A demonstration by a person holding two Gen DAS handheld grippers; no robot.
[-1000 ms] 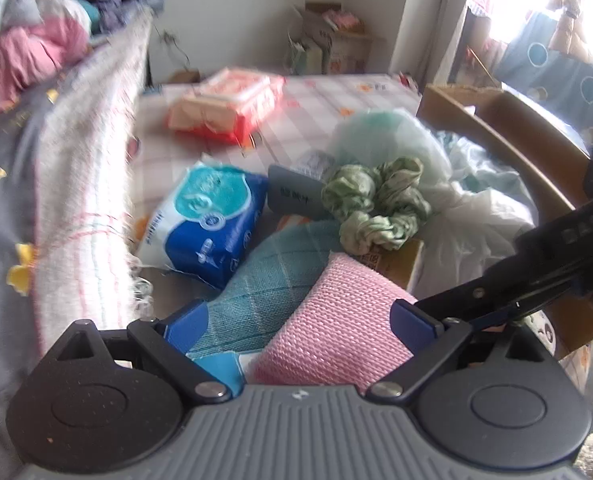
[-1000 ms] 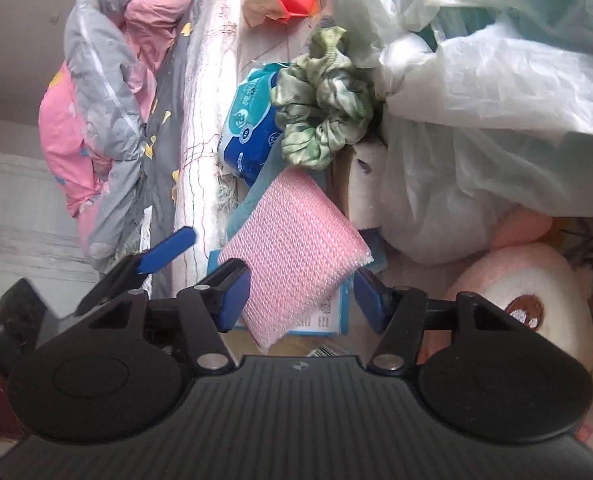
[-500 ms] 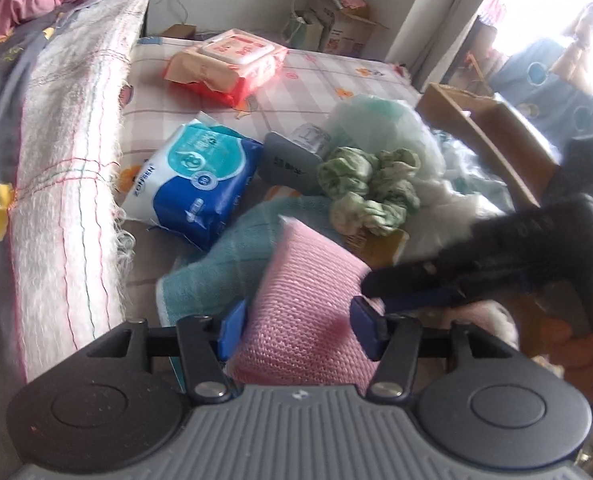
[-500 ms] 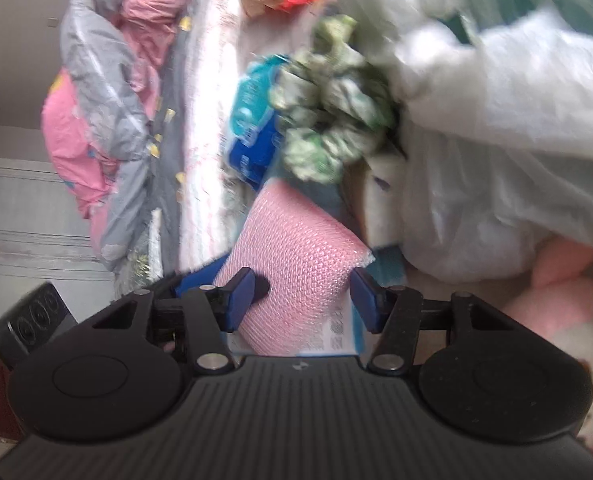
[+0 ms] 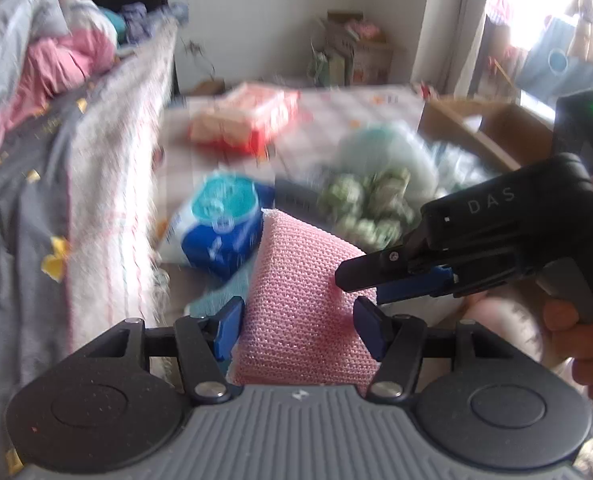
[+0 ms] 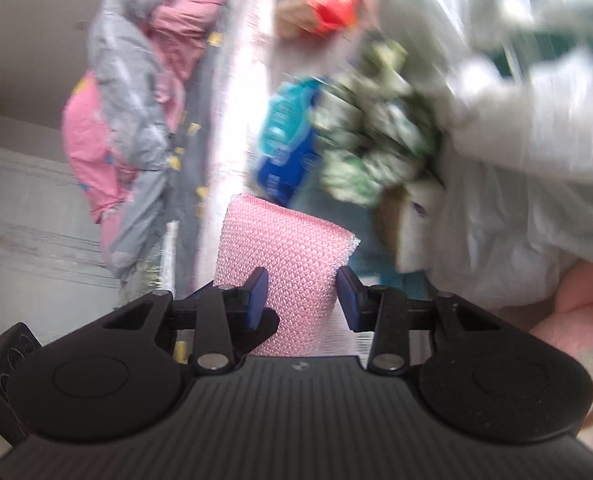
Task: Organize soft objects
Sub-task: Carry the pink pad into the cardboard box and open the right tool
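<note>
In the left wrist view my left hand-held gripper (image 5: 298, 330) pinches the pink sponge (image 5: 300, 300) between both pads, above the teal cloth (image 5: 224, 288); my right hand-held gripper (image 5: 360, 286) bites its right edge. In the right wrist view the right jaws are closing on the sponge, beside the blue tissue pack (image 6: 284, 140)

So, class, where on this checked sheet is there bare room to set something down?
Bare checked sheet lies between the red pack and the cardboard box. Crowded nearer: blue pack, green scrunchie, plastic bags.
</note>
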